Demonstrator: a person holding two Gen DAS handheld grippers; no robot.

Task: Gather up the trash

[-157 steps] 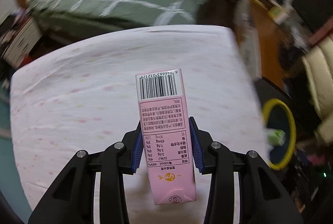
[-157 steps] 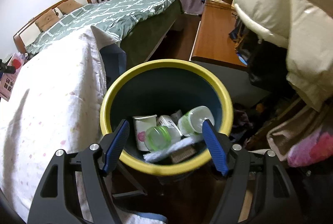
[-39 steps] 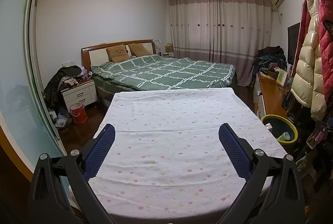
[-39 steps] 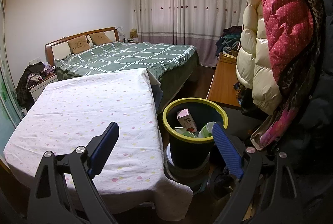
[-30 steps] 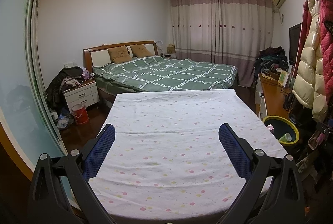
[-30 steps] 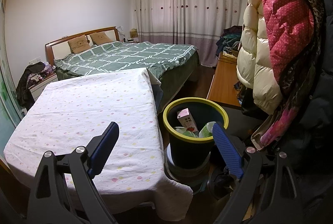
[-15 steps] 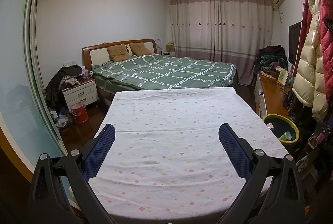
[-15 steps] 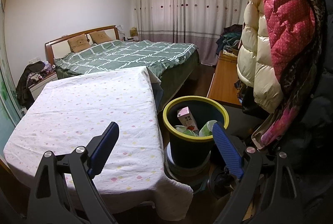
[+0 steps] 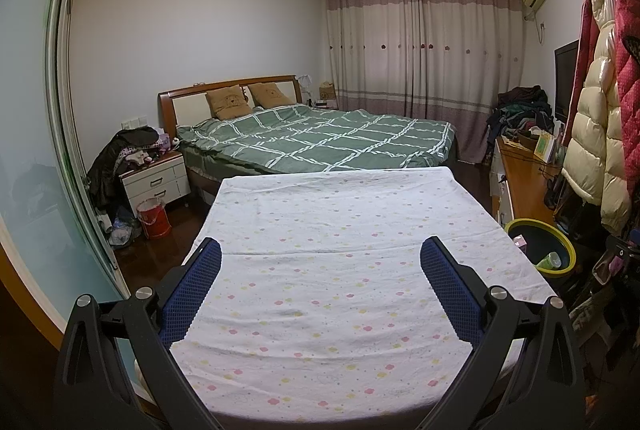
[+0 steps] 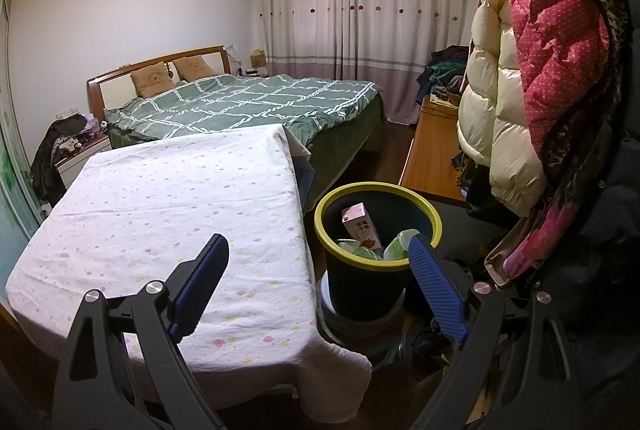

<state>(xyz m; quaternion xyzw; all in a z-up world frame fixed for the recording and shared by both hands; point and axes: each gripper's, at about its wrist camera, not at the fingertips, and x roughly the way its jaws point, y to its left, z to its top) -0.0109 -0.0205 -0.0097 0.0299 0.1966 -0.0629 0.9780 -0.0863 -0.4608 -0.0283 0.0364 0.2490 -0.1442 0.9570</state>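
Observation:
A dark bin with a yellow rim [image 10: 378,190] stands on the floor to the right of the cloth-covered table [image 10: 168,198]. Inside it a pink milk carton [image 10: 359,226] stands upright among green-and-white bottles [image 10: 396,244]. My right gripper [image 10: 318,244] is open and holds nothing, back from the table's near right corner with the bin just ahead. My left gripper [image 9: 320,250] is open and holds nothing, held over the near end of the table [image 9: 340,230]. In the left wrist view the bin [image 9: 540,234] shows small at the far right, beyond the table edge.
A bed with a green checked cover [image 10: 248,102] lies beyond the table. Puffy coats [image 10: 532,78] hang close at the right, above a wooden desk [image 10: 430,150]. A white nightstand [image 9: 158,180] and a red bucket [image 9: 154,218] stand at the left.
Five seconds ago my left gripper was shut on the pink carton over the table; now it is open and the carton stands in the bin. Over the last second nothing has visibly moved.

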